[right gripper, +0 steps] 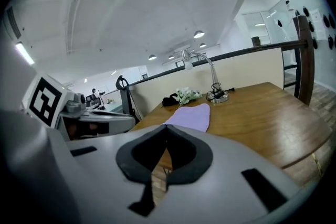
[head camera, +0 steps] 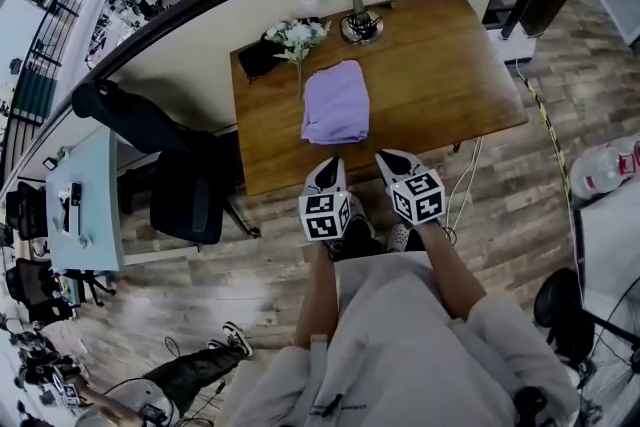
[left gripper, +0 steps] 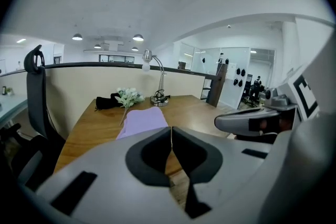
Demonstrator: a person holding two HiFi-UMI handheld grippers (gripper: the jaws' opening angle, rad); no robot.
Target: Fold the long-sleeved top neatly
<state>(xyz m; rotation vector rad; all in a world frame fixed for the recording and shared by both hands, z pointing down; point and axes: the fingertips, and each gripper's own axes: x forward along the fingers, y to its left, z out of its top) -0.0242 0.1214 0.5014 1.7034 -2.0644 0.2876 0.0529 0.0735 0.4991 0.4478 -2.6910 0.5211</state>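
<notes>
Left tongs (head camera: 329, 171) and right tongs (head camera: 391, 161): both pressed together, nothing between them, held side by side by the counter's (head camera: 440, 80) near edge. Lilac long-sleeved top (head camera: 336, 102) lies folded on the counter, clear of both, near flowers (head camera: 297, 37) and lamp (head camera: 352, 15).

We wear a light grey top (head camera: 400, 355); left hand-held gripper (head camera: 330, 165) and right hand-held gripper (head camera: 388, 158): white-grey shells, black-white marker cubes (head camera: 325, 215).

Our head cam looks steeply down on the table (head camera: 440, 75); both gripper cams face it low, sharing the lamp (left gripper: 159, 98).
</notes>
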